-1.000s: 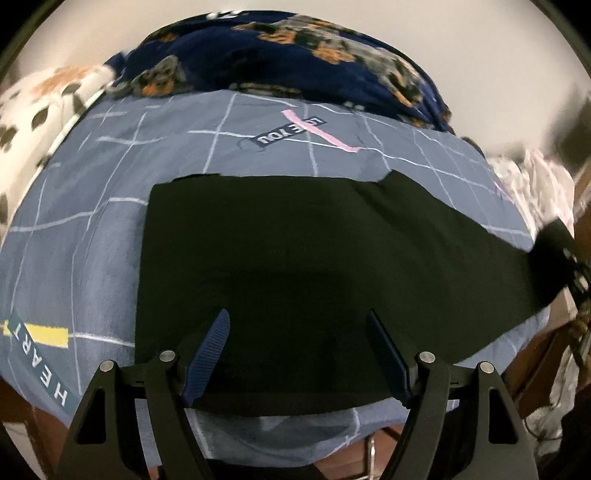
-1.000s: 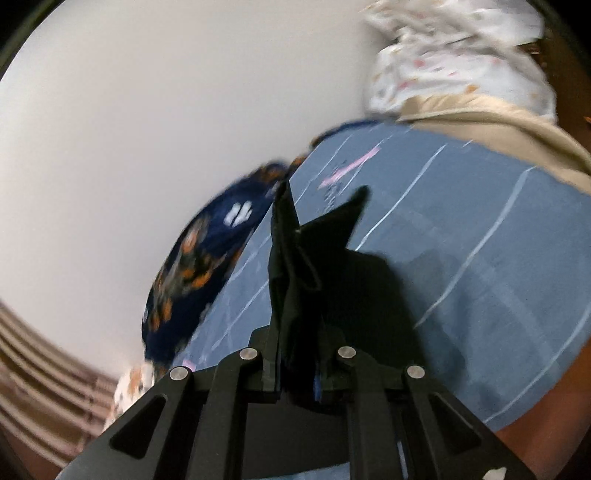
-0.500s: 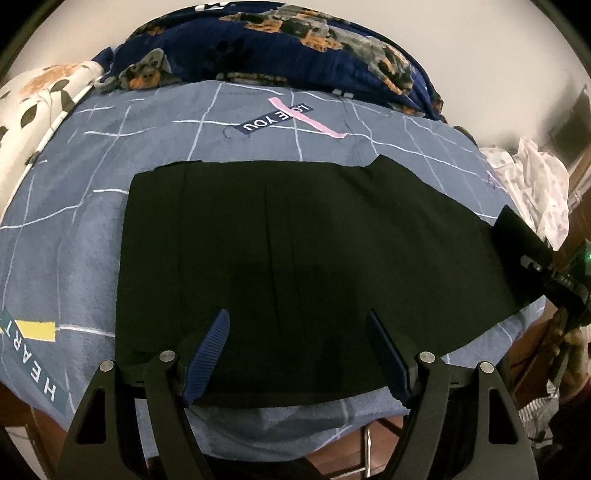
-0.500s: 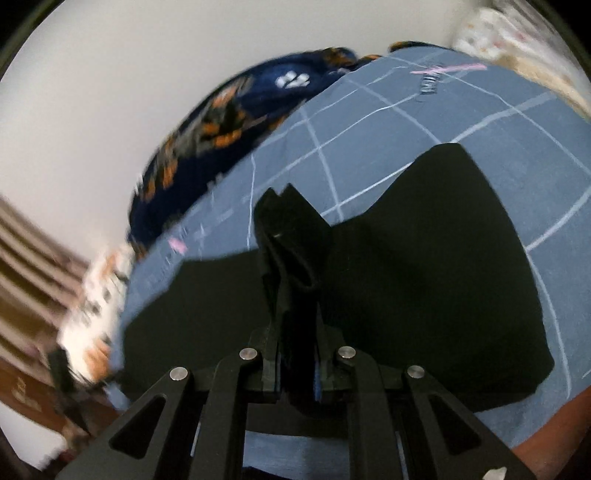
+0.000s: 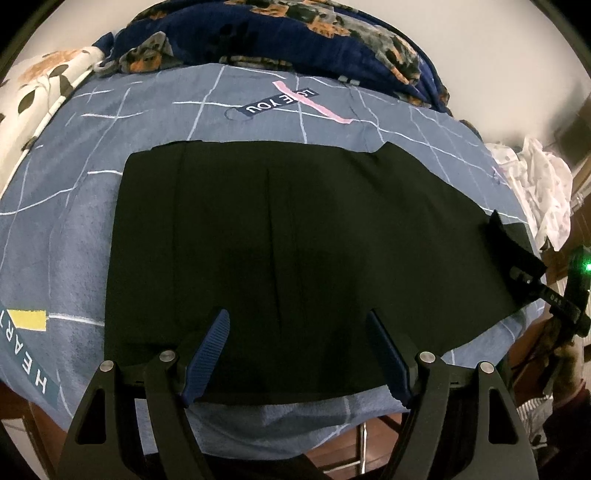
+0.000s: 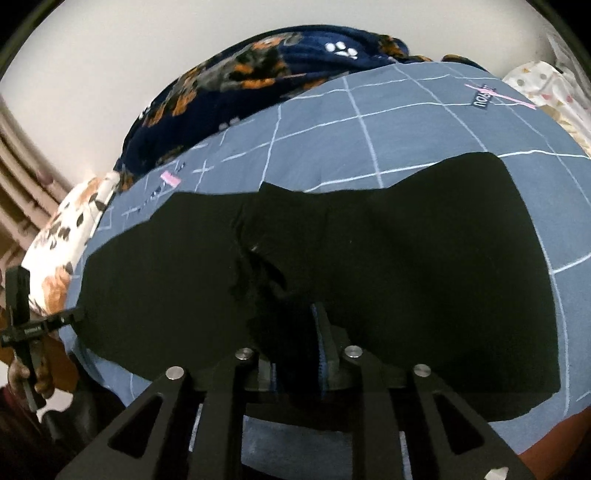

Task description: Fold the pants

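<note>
Our left gripper point(image 5: 297, 354) hangs with its blue fingers point(image 5: 207, 354) spread wide apart, holding nothing, just above the near edge of the black pants point(image 5: 295, 240). Our right gripper point(image 6: 295, 354) is clamped on a bunched fold of the pants point(image 6: 369, 277) at their right end. The pants lie spread flat across the blue grid-patterned bedsheet point(image 5: 74, 229). Beyond them a dark blue floral blanket point(image 5: 277, 33) is heaped against the wall.
</note>
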Tool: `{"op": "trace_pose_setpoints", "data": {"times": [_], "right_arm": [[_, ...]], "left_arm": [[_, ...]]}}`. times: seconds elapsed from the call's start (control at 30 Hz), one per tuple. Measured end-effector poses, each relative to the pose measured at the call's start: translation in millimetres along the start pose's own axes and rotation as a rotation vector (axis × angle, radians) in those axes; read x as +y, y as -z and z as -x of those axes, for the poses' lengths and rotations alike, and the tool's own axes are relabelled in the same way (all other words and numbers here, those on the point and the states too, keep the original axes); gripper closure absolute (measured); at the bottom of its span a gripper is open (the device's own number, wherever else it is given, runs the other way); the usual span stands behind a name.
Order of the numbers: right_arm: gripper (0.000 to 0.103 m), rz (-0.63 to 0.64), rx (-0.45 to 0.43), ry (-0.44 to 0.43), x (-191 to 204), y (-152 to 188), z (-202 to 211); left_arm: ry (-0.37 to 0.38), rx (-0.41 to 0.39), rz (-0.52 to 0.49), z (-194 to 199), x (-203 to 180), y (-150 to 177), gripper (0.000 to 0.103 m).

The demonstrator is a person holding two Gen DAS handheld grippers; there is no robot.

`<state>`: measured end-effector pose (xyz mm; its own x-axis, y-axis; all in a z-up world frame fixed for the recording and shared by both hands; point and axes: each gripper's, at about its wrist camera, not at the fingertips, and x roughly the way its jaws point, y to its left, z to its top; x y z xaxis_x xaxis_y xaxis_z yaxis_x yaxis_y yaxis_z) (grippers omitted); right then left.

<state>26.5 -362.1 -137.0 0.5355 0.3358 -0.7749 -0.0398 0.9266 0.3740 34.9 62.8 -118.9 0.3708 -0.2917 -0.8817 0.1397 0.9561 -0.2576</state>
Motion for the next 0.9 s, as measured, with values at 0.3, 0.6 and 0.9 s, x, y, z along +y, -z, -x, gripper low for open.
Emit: {"op": "trace_pose_setpoints", "data": {"times": [0.3, 0.6, 0.9], "right_arm": [[0.05, -0.007, 0.019, -0.195, 1, 4, 0], [0.049, -0.264, -0.098, -0.468, -46, -5, 30], [0.088, -0.619, -0.358, -0.155, -163, 13, 86]], "left_arm": [[0.0, 0.005, 0.0, 0, 0, 1, 0.027], [0.0, -0.005, -0.007, 0, -1, 1, 0.027], [0.014, 0.013, -0.022, -5, -6, 2, 0.027]]}}
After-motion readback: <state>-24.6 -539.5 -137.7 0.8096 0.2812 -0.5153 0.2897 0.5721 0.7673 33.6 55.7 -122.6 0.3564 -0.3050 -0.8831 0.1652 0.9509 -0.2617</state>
